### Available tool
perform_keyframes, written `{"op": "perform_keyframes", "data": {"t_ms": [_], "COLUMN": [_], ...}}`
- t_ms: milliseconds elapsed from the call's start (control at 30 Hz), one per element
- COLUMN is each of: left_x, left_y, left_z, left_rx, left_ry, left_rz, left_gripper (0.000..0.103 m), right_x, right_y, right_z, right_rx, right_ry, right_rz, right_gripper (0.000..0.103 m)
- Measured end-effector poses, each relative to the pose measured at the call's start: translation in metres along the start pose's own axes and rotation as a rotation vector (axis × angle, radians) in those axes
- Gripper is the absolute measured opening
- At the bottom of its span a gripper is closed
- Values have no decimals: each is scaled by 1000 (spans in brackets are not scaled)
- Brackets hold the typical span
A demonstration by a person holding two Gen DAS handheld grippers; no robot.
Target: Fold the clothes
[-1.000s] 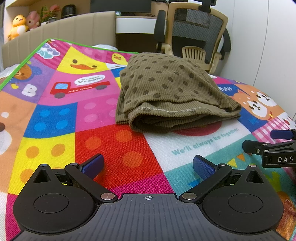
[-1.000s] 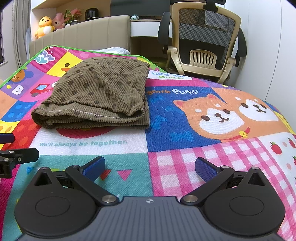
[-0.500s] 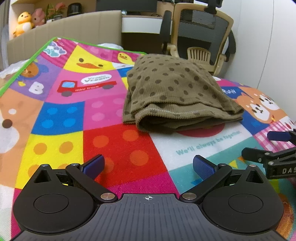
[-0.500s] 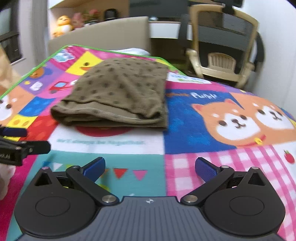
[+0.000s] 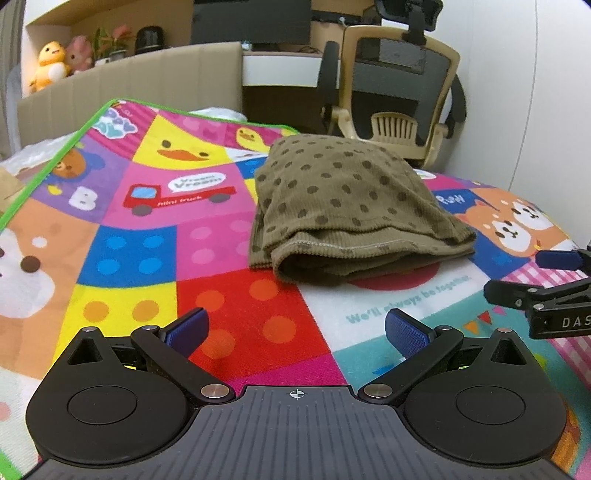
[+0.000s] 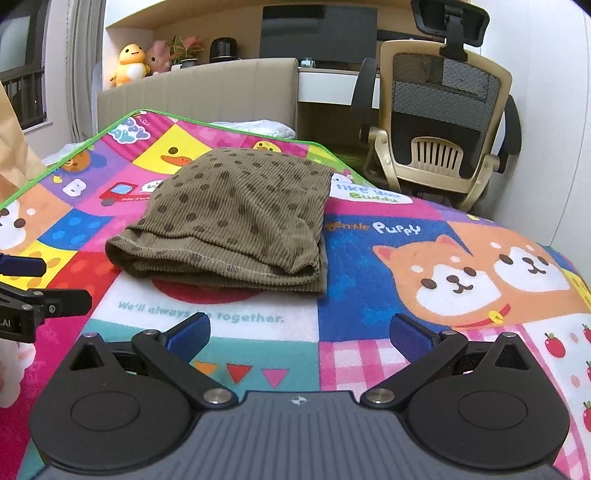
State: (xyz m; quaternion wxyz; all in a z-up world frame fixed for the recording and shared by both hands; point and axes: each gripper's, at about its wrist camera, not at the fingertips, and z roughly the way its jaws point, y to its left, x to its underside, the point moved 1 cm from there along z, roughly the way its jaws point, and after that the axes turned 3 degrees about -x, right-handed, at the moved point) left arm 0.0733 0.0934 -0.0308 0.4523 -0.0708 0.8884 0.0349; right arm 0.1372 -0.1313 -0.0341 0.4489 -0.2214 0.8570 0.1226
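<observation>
An olive-brown corduroy garment with dark dots (image 5: pixel 347 206) (image 6: pixel 236 218) lies folded into a thick rectangle on the colourful play mat (image 5: pixel 122 258) (image 6: pixel 388 302). My left gripper (image 5: pixel 295 330) is open and holds nothing, well short of the garment's near left corner. My right gripper (image 6: pixel 300 330) is also open with nothing in it, short of the garment's near right corner. Each gripper shows at the edge of the other's view: the right one (image 5: pixel 546 280) and the left one (image 6: pixel 33 284).
A beige office chair (image 6: pixel 439 140) stands past the mat's far right side, and a beige padded headboard (image 5: pixel 140 88) with plush toys (image 6: pixel 131 64) runs behind. A white desk with a dark monitor (image 6: pixel 317 33) is at the back. A brown paper bag (image 6: pixel 11 147) stands at the left.
Both grippers have drawn back and risen a little from the folded garment, and both stay open. The garment has not moved.
</observation>
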Motion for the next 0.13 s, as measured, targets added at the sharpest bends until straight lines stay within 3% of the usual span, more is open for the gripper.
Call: {"op": "perform_keyframes", "data": {"t_ms": [133], "left_x": [0], "left_y": [2], "left_z": [-4], "left_rx": [9], "left_ry": [-37], "left_rz": [6], "left_gripper": [103], "right_x": [3], "right_y": [7], "right_z": [-6], "right_rx": [-126], "right_ry": [-1], "right_rz": [-29], "right_gripper": [103]}}
